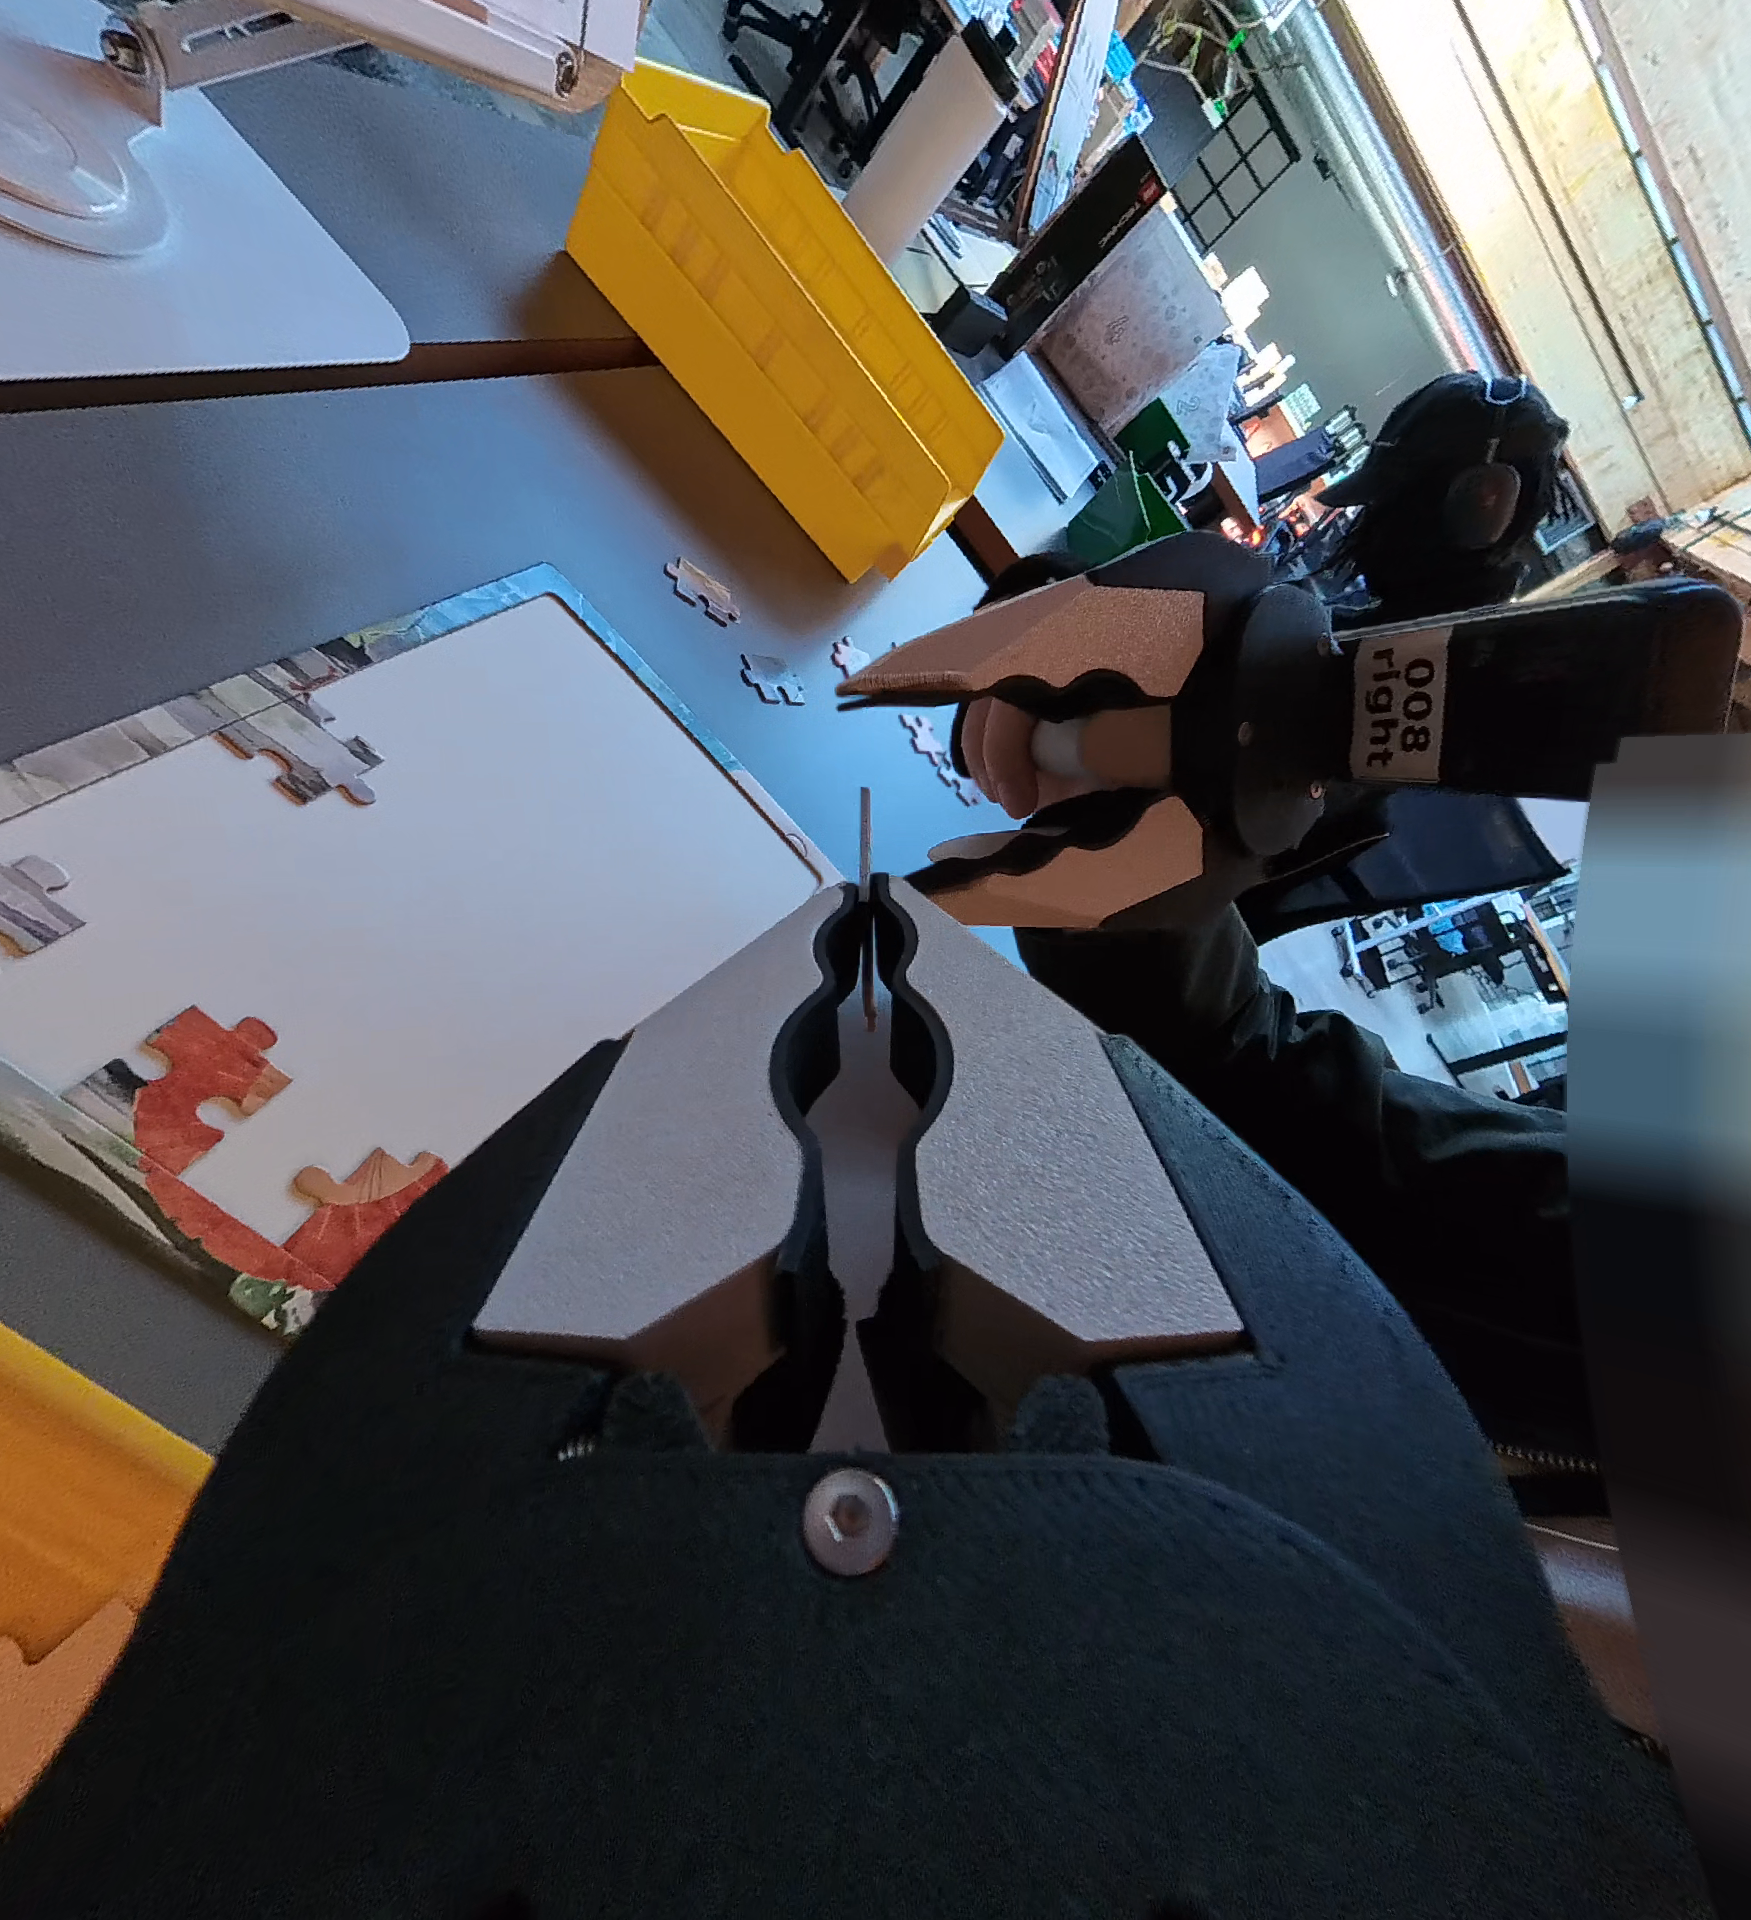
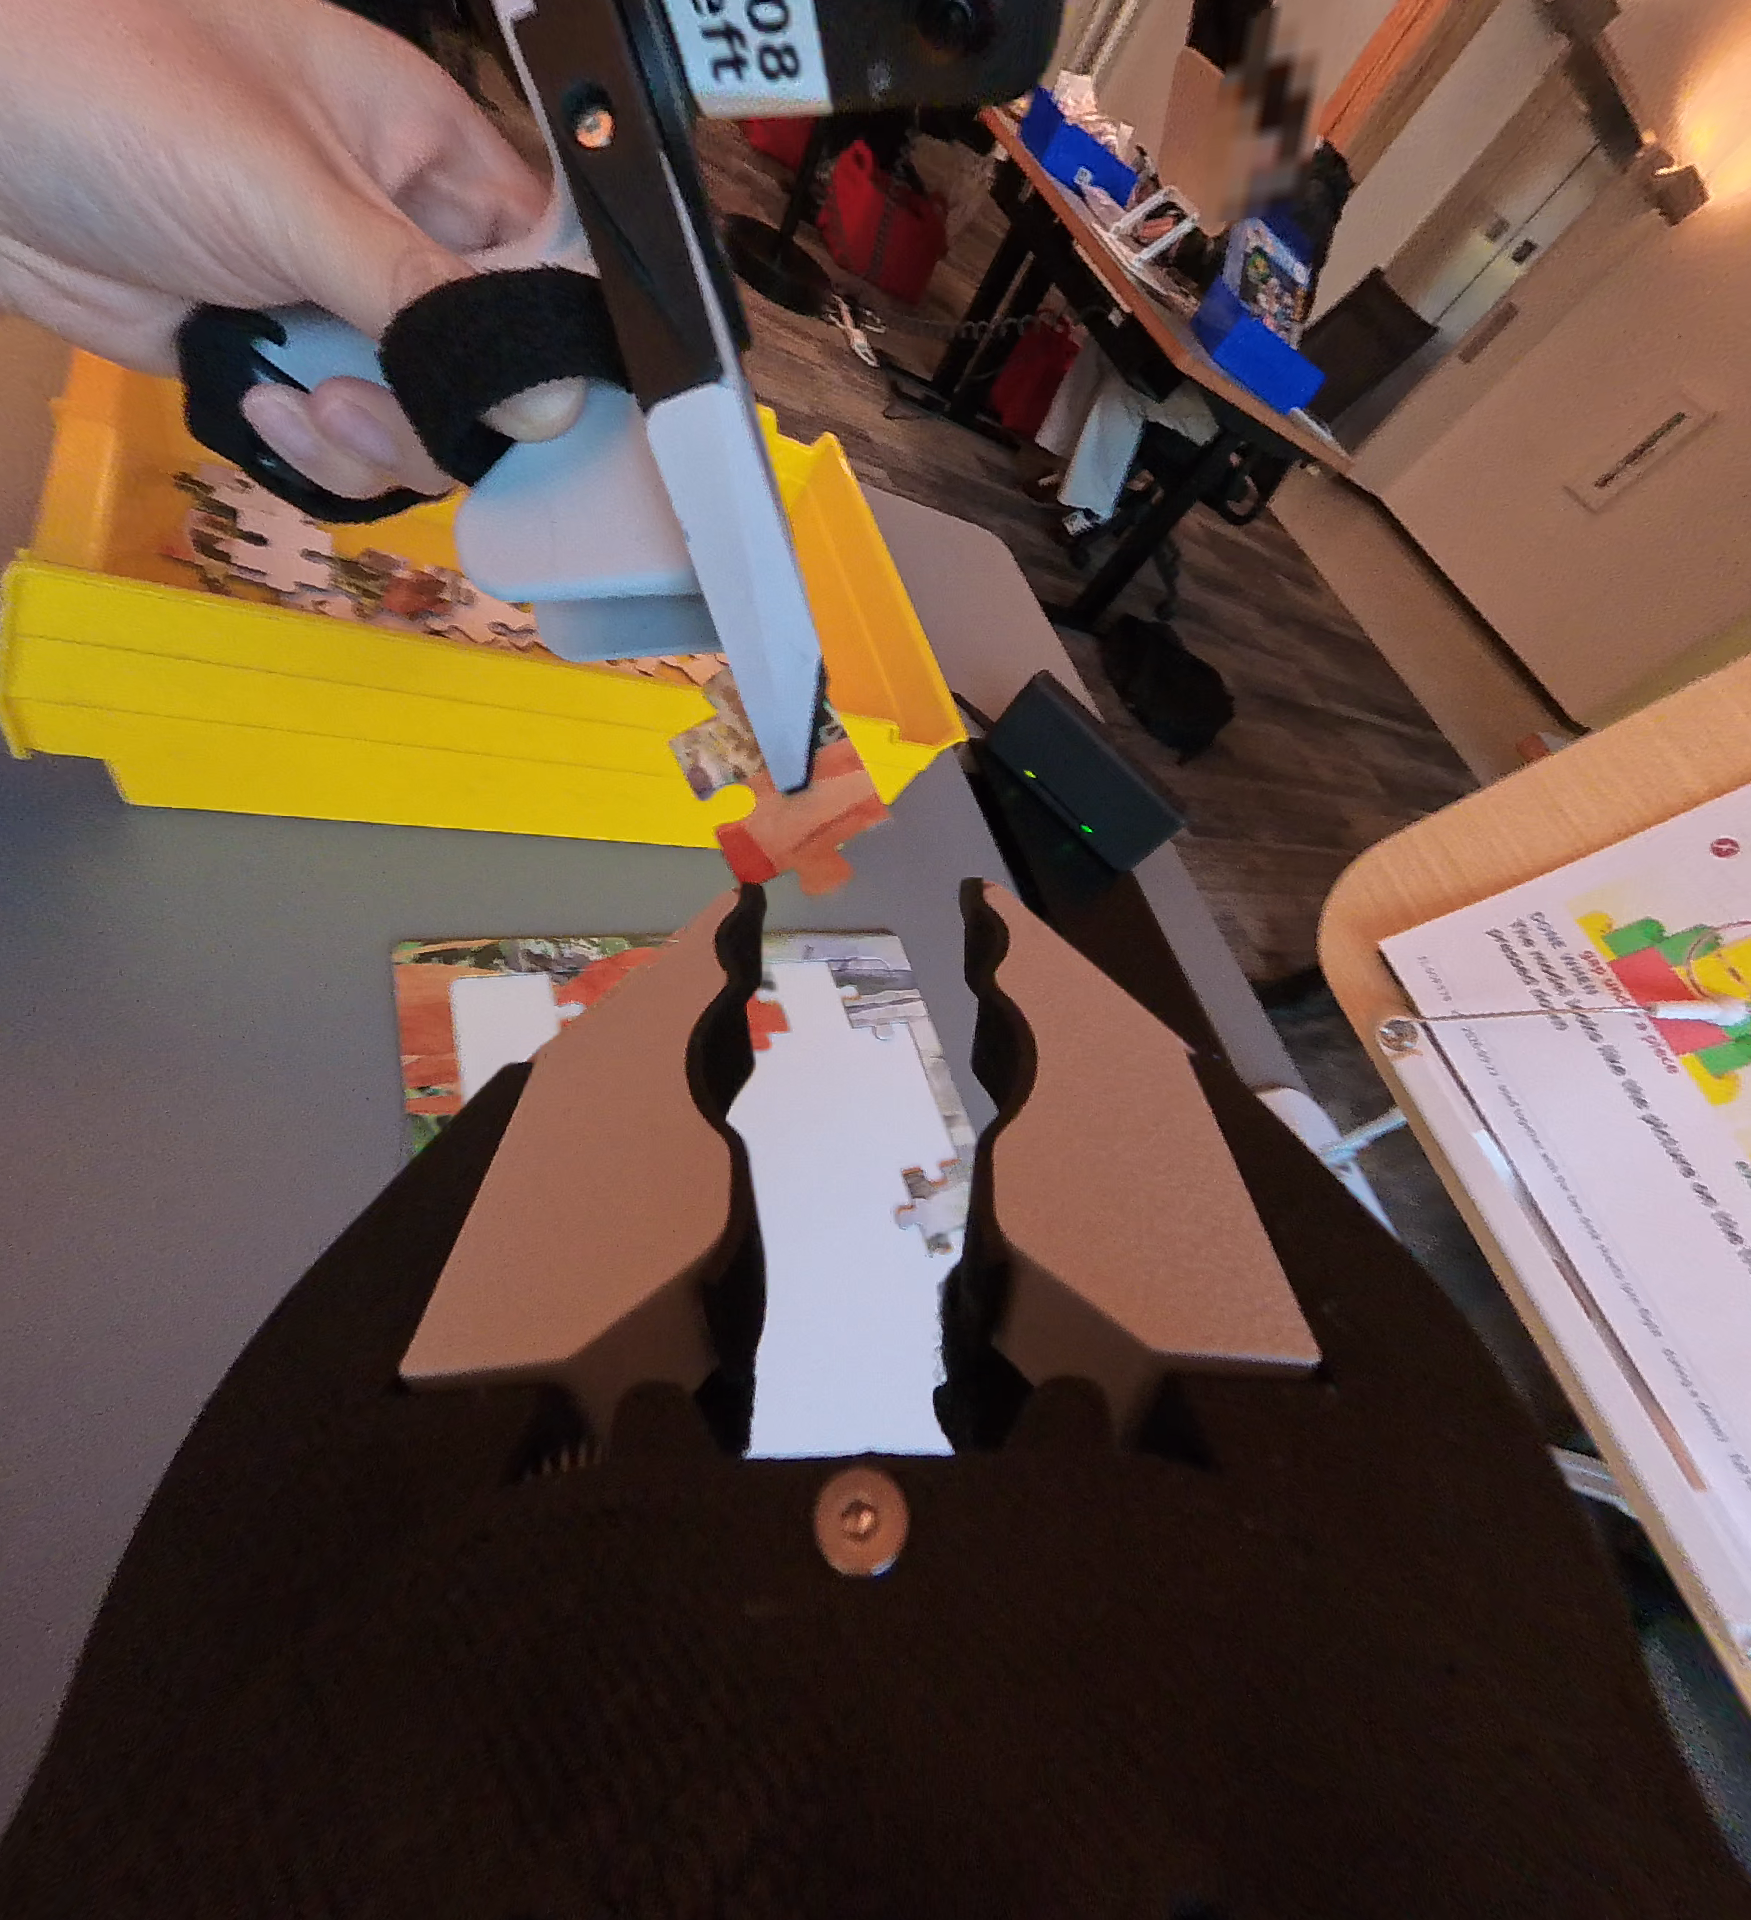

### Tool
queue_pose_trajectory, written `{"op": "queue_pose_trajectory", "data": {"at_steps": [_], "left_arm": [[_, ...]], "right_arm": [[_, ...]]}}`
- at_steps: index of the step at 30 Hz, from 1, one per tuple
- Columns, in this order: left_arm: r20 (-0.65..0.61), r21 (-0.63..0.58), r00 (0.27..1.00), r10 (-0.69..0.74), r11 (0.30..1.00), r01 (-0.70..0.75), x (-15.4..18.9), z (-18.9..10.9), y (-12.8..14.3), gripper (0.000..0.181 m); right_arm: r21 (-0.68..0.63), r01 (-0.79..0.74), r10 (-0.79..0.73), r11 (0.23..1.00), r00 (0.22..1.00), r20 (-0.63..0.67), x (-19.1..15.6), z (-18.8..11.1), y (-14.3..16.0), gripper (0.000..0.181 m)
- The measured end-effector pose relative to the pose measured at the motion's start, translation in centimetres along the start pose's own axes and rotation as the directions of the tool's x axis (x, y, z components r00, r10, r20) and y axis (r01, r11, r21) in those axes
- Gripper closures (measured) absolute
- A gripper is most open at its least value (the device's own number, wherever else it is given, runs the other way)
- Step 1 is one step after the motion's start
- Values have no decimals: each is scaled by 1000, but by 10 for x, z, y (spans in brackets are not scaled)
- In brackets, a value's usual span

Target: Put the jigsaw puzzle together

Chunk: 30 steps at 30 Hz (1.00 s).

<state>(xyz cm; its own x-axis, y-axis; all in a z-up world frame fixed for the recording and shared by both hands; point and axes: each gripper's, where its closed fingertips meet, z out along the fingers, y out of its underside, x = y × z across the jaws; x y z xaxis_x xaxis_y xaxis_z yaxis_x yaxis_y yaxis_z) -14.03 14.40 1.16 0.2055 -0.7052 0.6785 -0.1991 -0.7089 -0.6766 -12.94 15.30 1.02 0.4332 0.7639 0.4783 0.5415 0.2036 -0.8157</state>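
The grey table (image 2: 227,987) bears the puzzle board (image 1: 414,831), mostly empty. Beyond the board stands a yellow bin (image 2: 351,707) with pieces. Above the board, the left gripper (image 1: 866,894) pinches one piece (image 2: 798,821); the right gripper (image 2: 860,904) is spread, just beside it.

Left tool (image 1: 866,894) clamped (fingers nearly touching), right tool (image 2: 860,899) spread, tips facing, raised
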Motion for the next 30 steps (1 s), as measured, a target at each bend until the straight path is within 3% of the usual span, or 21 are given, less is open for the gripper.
{"op": "queue_pose_trajectory", "data": {"at_steps": [4,17,24,30], "left_arm": [[-10,7,1000,-8,1000,8,1,1,-1,181],[-48,-26,999,-24,999,22,6,7,5,181],[-24,-23,998,-55,998,55,-3,6,6,181],[-17,8,998,-61,998,61,-5,2,2,181]], "right_arm": [[-4,-9,9,1000,997,78,-13,2,0,141],[-3,-37,37,999,999,-20,8,-1,4,149],[12,-42,40,999,995,92,-12,5,7,141],[38,-17,15,999,998,56,-16,11,0,135]]}}
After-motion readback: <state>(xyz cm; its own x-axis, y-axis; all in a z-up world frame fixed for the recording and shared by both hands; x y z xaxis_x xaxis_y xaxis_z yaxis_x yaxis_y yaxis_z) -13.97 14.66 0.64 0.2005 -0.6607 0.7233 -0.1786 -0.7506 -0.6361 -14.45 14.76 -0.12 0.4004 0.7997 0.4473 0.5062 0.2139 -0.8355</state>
